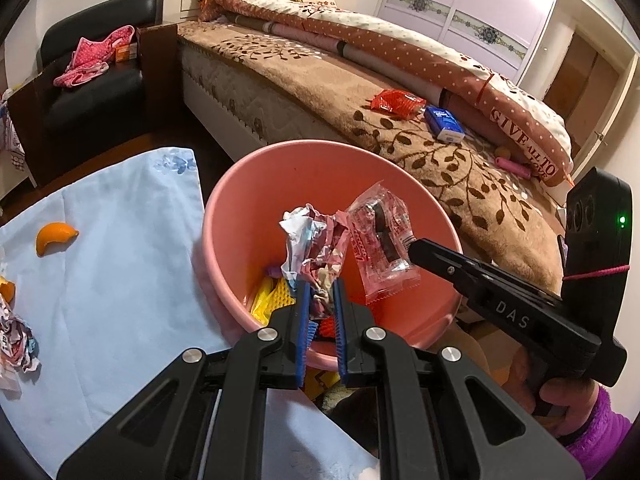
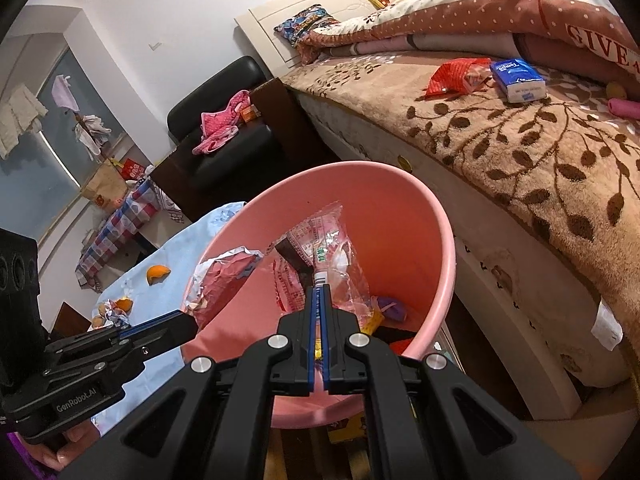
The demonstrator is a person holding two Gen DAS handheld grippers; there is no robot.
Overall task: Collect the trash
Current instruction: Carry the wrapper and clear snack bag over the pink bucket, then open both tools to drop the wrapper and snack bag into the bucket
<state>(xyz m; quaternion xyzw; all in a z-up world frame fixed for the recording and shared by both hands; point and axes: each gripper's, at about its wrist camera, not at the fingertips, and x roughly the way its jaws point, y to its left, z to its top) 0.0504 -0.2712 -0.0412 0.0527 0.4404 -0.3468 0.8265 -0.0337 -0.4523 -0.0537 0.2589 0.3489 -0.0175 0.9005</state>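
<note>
Both wrappers held over pink bin.

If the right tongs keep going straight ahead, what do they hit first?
Probably the far inner wall of the pink bin. The right tongs, shut on a clear wrapper, point into it over the trash at the bottom, though depth is hard to judge.

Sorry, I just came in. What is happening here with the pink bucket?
A person is collecting trash with a handheld gripper in each hand. The left gripper is shut on a crumpled paper wrapper, and the right gripper is shut on a clear snack packet. Both are held over the pink bucket, which already has some litter at the bottom. Nothing is released yet. An orange peel and more crumpled paper lie on the light blue cloth beside it.
</note>
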